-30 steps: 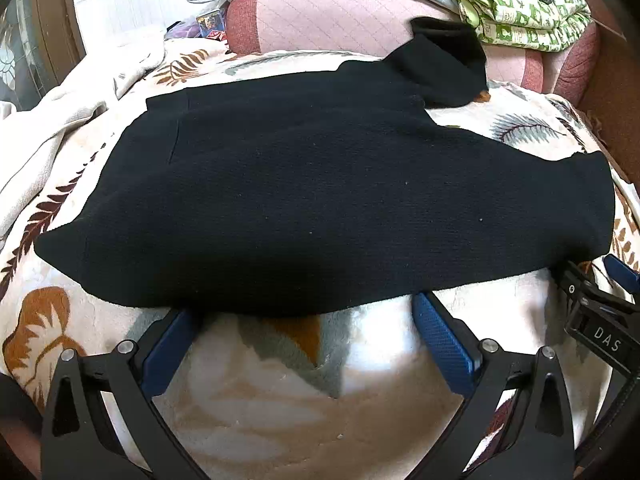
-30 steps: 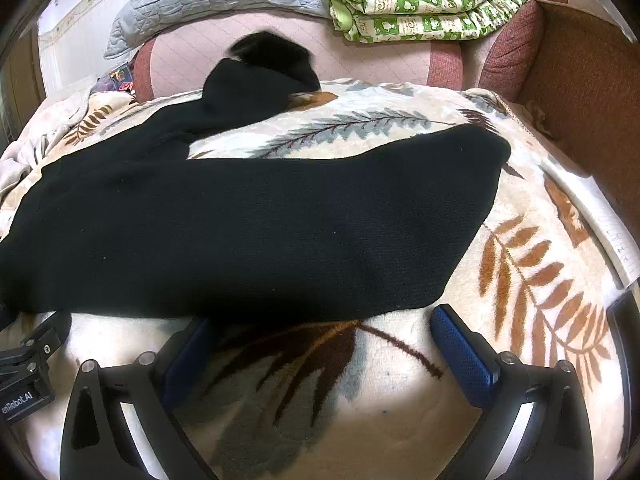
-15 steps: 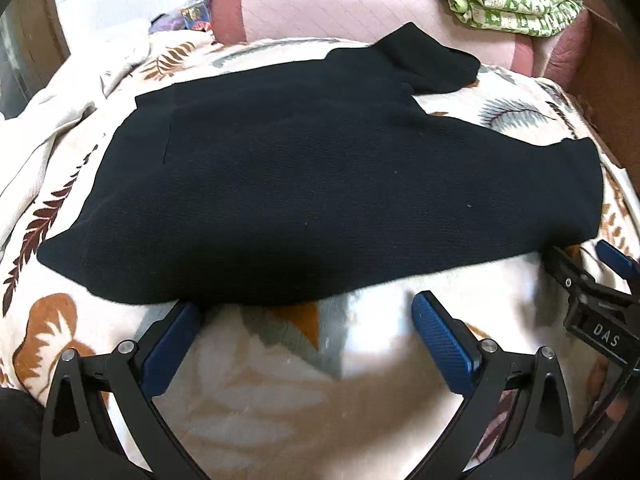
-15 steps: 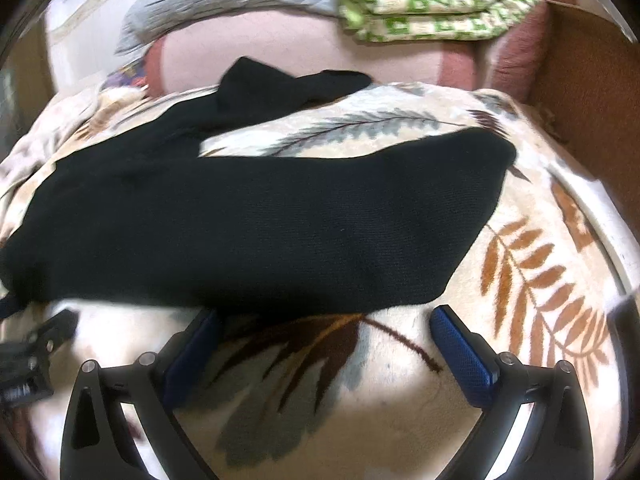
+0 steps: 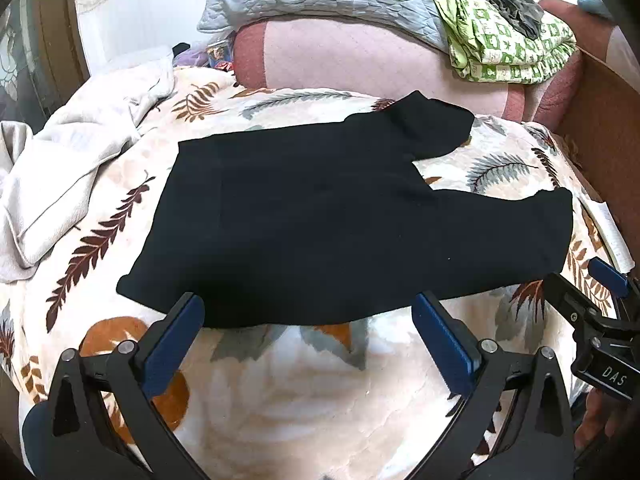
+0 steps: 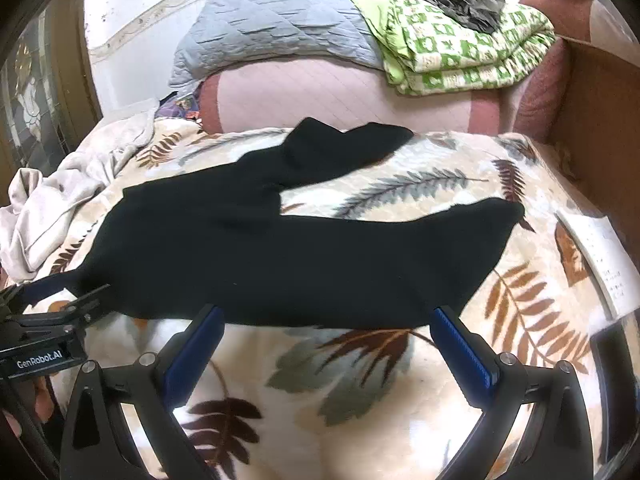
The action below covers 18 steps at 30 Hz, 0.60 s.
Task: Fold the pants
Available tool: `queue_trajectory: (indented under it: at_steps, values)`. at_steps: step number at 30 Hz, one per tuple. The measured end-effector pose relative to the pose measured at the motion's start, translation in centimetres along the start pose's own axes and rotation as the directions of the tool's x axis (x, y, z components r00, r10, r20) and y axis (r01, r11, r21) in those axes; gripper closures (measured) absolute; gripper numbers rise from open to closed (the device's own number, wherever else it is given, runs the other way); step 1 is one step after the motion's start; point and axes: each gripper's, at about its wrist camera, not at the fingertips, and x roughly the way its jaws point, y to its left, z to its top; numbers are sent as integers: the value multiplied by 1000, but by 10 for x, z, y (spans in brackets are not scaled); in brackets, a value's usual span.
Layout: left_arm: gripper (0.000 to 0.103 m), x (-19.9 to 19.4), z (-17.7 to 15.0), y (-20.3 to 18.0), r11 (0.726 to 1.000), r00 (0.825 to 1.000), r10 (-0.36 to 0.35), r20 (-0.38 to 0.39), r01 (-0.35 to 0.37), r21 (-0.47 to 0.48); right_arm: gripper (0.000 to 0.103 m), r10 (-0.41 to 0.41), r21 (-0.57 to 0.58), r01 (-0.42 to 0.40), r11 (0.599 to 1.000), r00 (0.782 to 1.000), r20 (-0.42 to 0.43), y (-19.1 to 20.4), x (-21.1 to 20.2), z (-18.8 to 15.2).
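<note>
Two grippers, the left gripper [image 5: 306, 326] and the right gripper [image 6: 326, 330], hovered with jaws wide apart, holding nothing, at the near edge of the black pants [image 5: 340, 220] spread flat across the leaf-patterned blanket [image 5: 280, 400].

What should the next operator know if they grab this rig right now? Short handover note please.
Left gripper: open, empty, just short of the near hem at the waist end.
Right gripper: open, empty, at the near edge of the closer leg.
The black knit pants lie spread flat on the cream leaf-print fleece blanket, waist to the left, both legs splayed apart to the right; the far leg's end looks rumpled near the pink quilted bolster.
Done: pants laid out. No fold visible yet.
Left: grip an edge, bring one leg over the other, then fold along the length.
</note>
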Motion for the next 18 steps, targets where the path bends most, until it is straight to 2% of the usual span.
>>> queue_trajectory:
  at_steps: [18]
  values:
    - [0,6,2,17,999,1000,22,-12,-23,-39,0,4,9,-3,1000,1000,-17,7,8,0]
